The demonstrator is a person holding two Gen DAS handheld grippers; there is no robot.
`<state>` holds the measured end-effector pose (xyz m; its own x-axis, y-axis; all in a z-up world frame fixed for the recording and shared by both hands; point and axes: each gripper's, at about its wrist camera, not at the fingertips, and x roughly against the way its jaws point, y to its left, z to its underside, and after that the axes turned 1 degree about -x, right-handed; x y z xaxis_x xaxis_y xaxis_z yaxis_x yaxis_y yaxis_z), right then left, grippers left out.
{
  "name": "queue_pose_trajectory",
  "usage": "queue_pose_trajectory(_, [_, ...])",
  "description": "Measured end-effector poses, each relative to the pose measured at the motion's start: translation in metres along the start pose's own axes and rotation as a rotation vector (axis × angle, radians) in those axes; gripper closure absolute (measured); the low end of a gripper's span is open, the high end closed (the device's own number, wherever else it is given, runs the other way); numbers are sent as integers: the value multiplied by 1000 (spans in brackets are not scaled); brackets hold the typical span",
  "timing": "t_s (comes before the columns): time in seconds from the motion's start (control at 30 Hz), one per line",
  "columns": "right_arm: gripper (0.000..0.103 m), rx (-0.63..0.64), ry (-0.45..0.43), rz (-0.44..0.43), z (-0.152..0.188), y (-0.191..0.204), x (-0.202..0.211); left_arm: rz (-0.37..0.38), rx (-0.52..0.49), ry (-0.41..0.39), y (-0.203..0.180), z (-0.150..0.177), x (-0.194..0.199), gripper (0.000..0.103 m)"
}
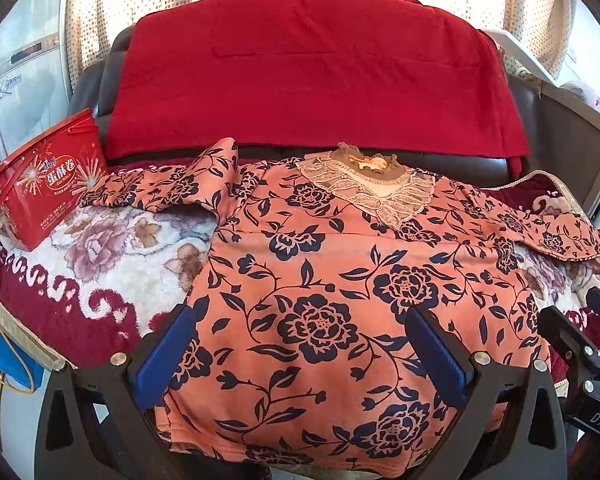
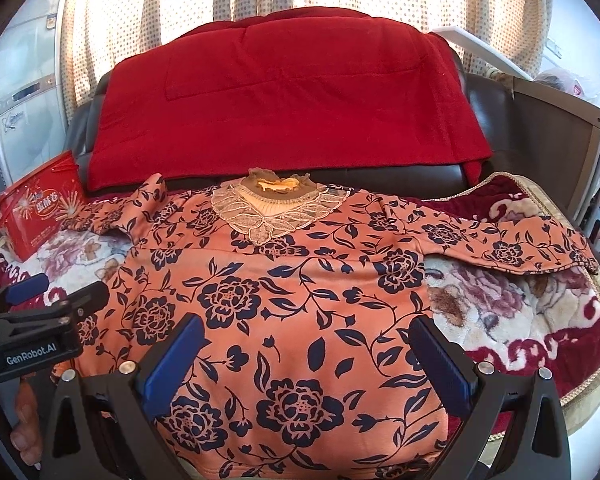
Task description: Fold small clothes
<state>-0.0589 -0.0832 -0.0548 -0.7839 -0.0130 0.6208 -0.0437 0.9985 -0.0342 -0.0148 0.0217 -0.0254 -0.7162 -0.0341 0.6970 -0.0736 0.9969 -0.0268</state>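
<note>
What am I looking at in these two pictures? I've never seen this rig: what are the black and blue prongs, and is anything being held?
No robot here: a person carries a hand-held gripper in each hand, each with a fisheye camera looking along its two blue-padded fingers. One picture is from the left hand-held gripper, the other from the right hand-held gripper. Both are open, hovering over the hem, holding nothing. An orange floral top lies spread flat on a flowered blanket, sleeves out. A red tin stands at the left; a red quilt drapes behind.

A home: dotted curtains [image 2: 236, 12]; blanket-draped sofa [image 2: 480, 148]; floral plush cover [image 2: 520, 312].
</note>
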Motion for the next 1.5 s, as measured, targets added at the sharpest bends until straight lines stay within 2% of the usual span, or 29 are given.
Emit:
queue_pose_trajectory(0.83, [0, -29, 6, 2, 0, -7, -5, -10, -23, 6, -7, -1, -6, 0])
queue_pose_trajectory(1.0, [0, -40, -3, -23, -4, -14, -8, -4, -26, 7, -6, -3, -12, 0])
queue_pose_trajectory(1.1, [0, -103, -11, -53, -5, -39, -9, -10, -13, 15, 5, -3, -22, 0])
queue_pose_trajectory(1.27, [0, -217, 11, 16, 2, -100, -15, -49, 37, 44, 35, -3, -45, 0])
queue_pose_trajectory(1.5, [0, -536, -29, 61, 14, -235, -23, -101, 91, 80, 62, -13, -81, 0])
